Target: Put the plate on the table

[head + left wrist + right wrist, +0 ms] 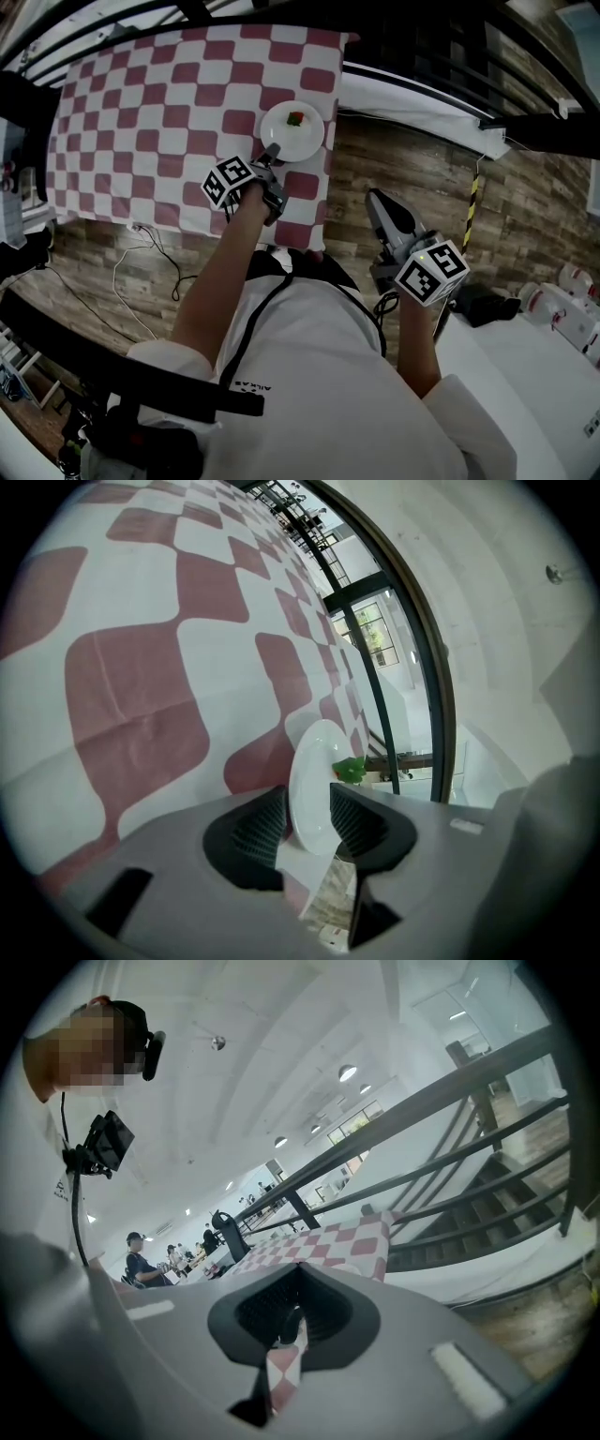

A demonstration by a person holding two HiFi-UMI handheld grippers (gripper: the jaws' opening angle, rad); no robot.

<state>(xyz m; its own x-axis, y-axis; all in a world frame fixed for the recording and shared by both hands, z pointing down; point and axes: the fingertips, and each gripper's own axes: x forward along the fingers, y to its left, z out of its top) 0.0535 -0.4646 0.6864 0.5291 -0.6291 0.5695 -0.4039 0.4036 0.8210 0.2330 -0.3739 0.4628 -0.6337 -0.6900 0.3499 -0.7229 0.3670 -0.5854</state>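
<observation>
Plate (285, 141) flat, face up, on table (141, 122)

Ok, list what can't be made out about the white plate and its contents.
- Small red and green item on the white round plate: too small to identify in the head view. In the left gripper view only a green bit shows above a jaw pad.
- Plate's near rim: covered by the left gripper in the head view.
- Table top: hidden under the red-and-white checked cloth in every view.
</observation>
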